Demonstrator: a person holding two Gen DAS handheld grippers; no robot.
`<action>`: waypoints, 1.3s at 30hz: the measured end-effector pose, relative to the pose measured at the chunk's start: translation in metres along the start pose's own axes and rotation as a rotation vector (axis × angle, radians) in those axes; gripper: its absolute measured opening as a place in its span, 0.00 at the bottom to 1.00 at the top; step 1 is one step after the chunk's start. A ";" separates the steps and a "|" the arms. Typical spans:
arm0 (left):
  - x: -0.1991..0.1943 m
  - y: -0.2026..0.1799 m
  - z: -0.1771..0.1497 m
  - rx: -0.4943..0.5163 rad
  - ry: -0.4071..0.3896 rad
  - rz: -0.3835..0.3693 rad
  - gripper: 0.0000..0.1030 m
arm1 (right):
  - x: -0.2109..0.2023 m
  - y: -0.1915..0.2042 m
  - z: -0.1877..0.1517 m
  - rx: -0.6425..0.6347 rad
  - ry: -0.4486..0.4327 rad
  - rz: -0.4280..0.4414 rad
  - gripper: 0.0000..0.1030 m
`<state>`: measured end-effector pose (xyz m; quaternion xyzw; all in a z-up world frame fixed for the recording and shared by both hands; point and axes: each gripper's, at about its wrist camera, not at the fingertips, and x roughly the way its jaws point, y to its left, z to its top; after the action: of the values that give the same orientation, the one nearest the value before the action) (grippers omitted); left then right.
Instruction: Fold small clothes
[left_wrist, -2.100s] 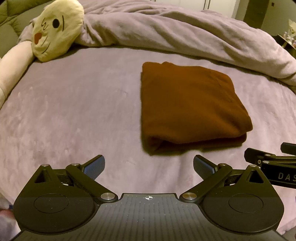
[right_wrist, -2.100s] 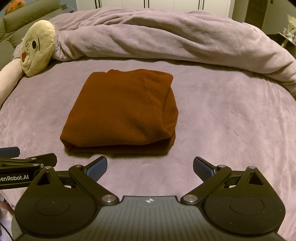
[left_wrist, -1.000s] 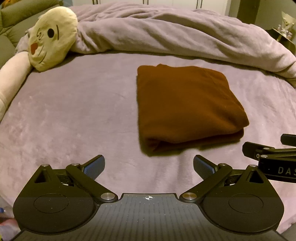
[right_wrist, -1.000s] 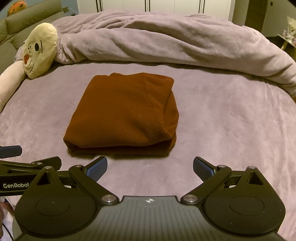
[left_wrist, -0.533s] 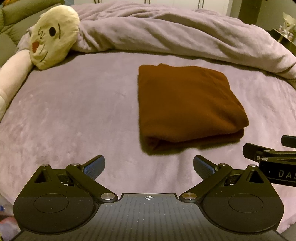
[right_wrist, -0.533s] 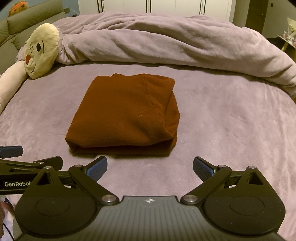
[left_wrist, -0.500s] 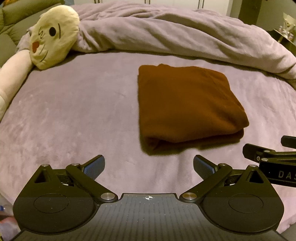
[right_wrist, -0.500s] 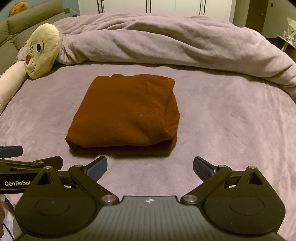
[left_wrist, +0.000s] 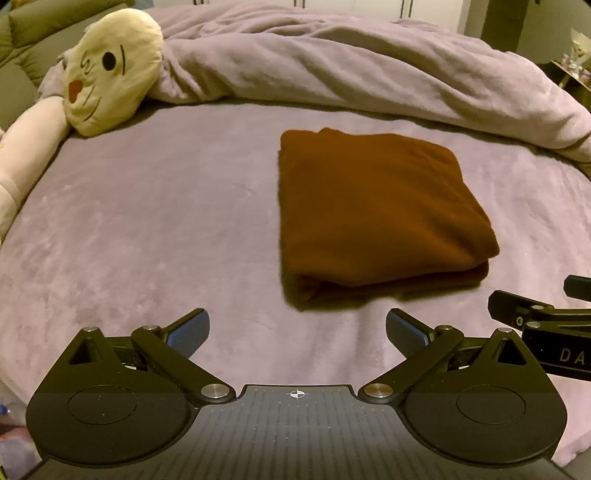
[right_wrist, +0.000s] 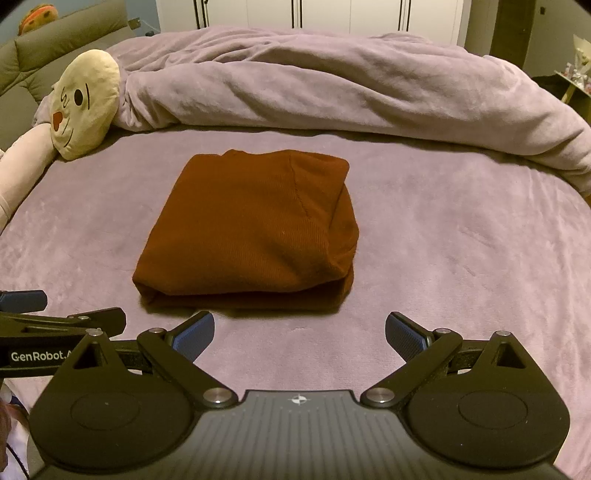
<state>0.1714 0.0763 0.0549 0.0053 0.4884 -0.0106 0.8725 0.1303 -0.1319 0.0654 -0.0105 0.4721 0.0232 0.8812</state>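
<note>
— What colours do you see past my tools?
— A rust-brown, finely ribbed folded garment (right_wrist: 251, 236) at centre, on my plain mauve plush bedspread (right_wrist: 461, 258).
— Upper left?
— A cream plush cushion (right_wrist: 83, 103) with black eyes and an orange-red mouth.

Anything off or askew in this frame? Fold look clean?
Nothing stands out. The brown garment lies folded in a compact stack on the purple bed cover, only slightly bulged at its right edge. Both the left gripper and right gripper are open, clear of it.

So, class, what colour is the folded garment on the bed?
Rust brown folded garment, plain; clearest in the right wrist view.
</note>
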 end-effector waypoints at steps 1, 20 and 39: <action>0.000 0.000 0.000 0.002 -0.001 0.001 1.00 | 0.000 0.000 0.000 0.001 0.000 0.000 0.96; 0.000 -0.006 0.001 0.013 0.009 -0.007 1.00 | 0.000 -0.002 0.000 0.004 -0.001 0.001 0.96; 0.001 -0.008 -0.002 0.030 0.004 0.012 1.00 | -0.003 -0.004 -0.001 0.009 -0.009 -0.009 0.96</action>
<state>0.1705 0.0682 0.0528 0.0214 0.4899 -0.0127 0.8714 0.1279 -0.1356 0.0677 -0.0085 0.4681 0.0170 0.8835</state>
